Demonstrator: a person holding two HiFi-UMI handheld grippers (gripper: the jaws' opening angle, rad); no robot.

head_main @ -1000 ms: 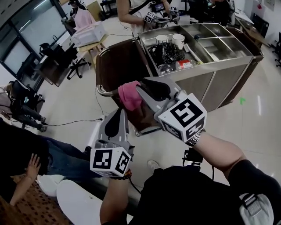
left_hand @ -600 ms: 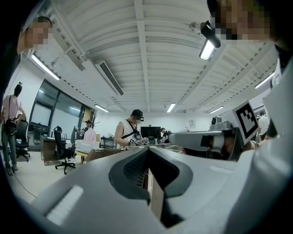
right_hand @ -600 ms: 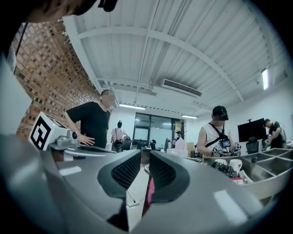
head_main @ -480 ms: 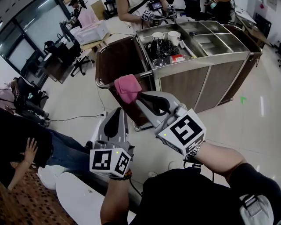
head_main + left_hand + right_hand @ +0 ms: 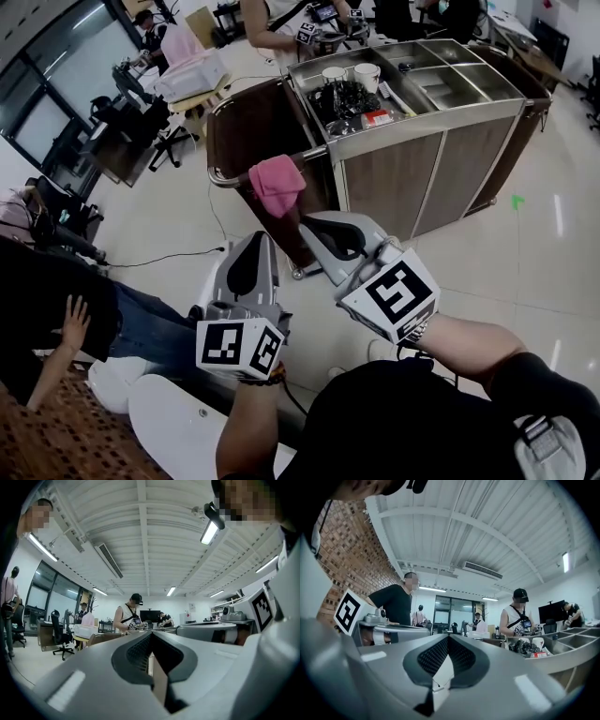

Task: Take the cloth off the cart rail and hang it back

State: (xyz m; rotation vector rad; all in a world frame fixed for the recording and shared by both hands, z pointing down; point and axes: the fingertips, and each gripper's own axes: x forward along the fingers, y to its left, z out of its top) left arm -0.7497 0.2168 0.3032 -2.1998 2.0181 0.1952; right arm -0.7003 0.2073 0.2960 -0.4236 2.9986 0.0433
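Evidently rehung, the pink cloth [image 5: 277, 185] drapes over the cart rail [image 5: 312, 153]. Left gripper [image 5: 255, 242] and right gripper [image 5: 309, 225] sit closed, empty, clear of it.

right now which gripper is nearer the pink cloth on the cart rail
Right. The right gripper, shut and empty, sits just below the pink cloth, not touching. The left gripper sits lower, farther back.

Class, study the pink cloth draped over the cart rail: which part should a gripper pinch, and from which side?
Probably the lower hanging fold of the pink cloth, approached from the near, open side. It droops below the cart rail there as a bunched flap, so jaws can close on fabric alone.
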